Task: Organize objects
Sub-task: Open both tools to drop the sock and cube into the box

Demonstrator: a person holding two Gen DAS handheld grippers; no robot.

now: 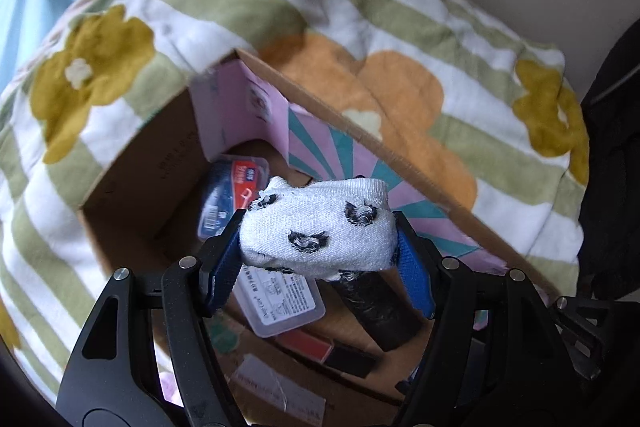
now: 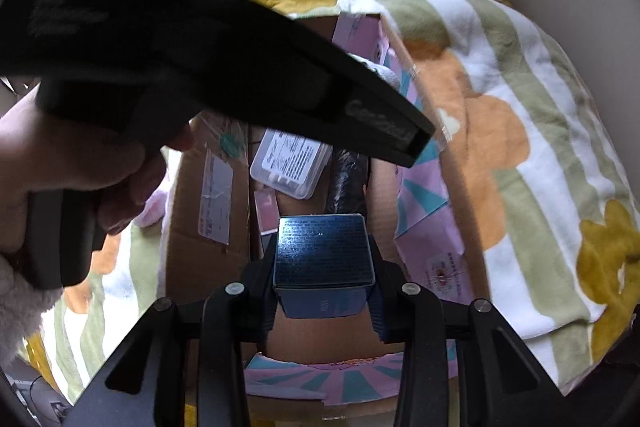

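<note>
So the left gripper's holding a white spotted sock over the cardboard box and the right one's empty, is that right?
Not quite. The right gripper isn't empty: the right wrist view shows it shut on a dark blue box. The left gripper does hold the white spotted sock over the cardboard box.

Between your left tool's [image 1: 318,251] ribbed blue pads sits a white knit cloth sock [image 1: 316,231], looped and fuzzy. Below it: a matt corrugated cardboard box [image 1: 132,163] and clear glossy plastic cases [image 1: 280,301]. Your right tool [image 2: 324,291] pinches a glossy dark carton [image 2: 323,253]. Around lies a plush fleece blanket [image 1: 360,11].
</note>
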